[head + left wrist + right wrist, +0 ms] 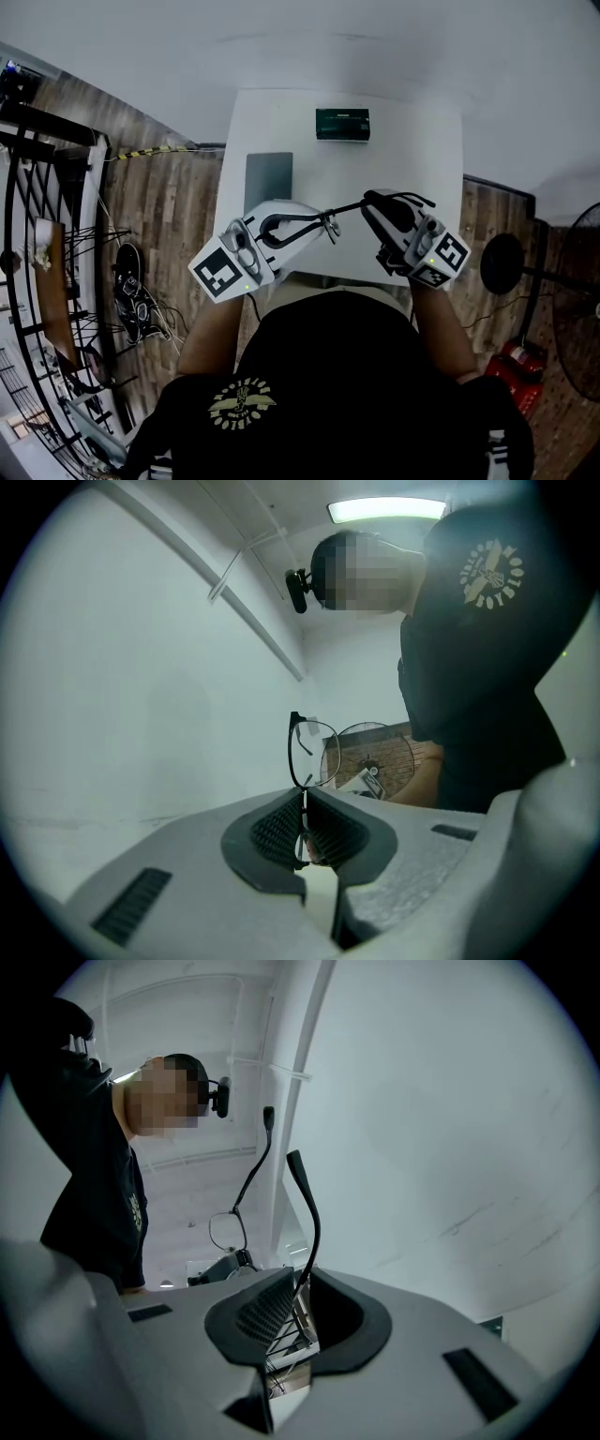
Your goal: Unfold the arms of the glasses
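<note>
The wooden floor (169,206) spreads out on both sides of the white table (412,141) in front of me. My own black shirt (356,375) fills the bottom of the head view and covers the table's near edge. A black metal rack (37,187) stands on the floor at my left, and a fan (574,281) on a round black base (502,262) at my right. A grey flat pad (268,178) lies on the left part of the table. A small dark green box (342,124) sits at its far edge, well apart from my hands. A pair of dark shoes (131,291) lies on the floor beside the rack.

I hold both grippers above the near part of the table, with the glasses (312,752) raised in the air between them. My left gripper (305,803) has its pads pressed together on the front frame, with one lens standing upright just past the fingertips; through that lens the fan's grille shows behind. My right gripper (298,1288) has its jaws slightly apart. One arm of the glasses (314,1213) runs down through the gap close to the left pad, and I see no squeeze on it. The other arm (253,1171) rises free beside it, well apart from my fingers.
</note>
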Action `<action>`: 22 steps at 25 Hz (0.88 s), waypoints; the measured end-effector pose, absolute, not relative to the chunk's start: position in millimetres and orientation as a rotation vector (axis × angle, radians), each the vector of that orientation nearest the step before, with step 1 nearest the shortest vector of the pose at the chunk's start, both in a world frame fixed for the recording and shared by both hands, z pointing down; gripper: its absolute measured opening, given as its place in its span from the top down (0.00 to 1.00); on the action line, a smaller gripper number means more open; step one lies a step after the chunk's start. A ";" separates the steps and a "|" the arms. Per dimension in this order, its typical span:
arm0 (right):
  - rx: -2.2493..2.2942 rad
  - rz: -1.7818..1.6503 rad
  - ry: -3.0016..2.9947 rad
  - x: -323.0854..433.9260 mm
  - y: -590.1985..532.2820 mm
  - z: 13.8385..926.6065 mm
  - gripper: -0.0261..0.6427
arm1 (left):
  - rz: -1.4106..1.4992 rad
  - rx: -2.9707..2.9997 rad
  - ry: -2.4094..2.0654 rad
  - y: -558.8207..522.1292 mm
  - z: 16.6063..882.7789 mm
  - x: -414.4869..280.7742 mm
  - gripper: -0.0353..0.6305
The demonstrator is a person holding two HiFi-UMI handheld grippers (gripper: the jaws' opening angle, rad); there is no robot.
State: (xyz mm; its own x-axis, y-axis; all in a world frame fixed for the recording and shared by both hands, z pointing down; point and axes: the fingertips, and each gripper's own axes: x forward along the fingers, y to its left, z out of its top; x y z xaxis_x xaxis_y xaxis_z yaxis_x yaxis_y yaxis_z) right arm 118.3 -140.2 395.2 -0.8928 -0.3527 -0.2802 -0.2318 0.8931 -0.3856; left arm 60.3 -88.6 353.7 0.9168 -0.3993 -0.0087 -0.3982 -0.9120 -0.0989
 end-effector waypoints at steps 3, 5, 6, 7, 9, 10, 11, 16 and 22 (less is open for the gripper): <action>-0.449 -0.496 2.704 96.3 -142.1 390.2 0.87 | 0.005 -2.983 0.586 -92.5 344.8 34.2 0.92; -0.469 -0.497 2.696 91.0 -143.2 391.3 0.86 | 0.009 -2.983 0.560 -94.4 343.4 26.5 0.92; -0.482 -0.494 2.692 95.5 -143.2 392.9 0.86 | 0.009 -2.982 0.544 -95.0 344.4 30.3 0.92; -0.495 -0.489 2.688 96.5 -144.1 393.9 0.86 | 0.011 -2.983 0.528 -96.7 345.2 30.8 0.92; -0.522 -0.479 2.682 72.2 -150.1 392.0 0.86 | 0.031 -2.990 0.503 -104.7 344.2 5.0 0.92; -0.532 -0.476 2.676 54.2 -153.3 389.1 0.87 | 0.042 -2.994 0.494 -109.1 342.7 -14.2 0.92; -0.537 -0.473 2.666 40.3 -155.0 385.5 0.88 | 0.052 -2.998 0.486 -112.4 341.1 -29.7 0.92; -0.563 -0.422 2.631 27.8 -147.7 370.0 0.92 | 0.103 -3.000 0.453 -114.0 334.8 -43.9 0.92; -0.613 -0.413 2.619 29.8 -142.5 364.3 0.93 | 0.129 -2.994 0.411 -112.1 334.3 -40.8 0.91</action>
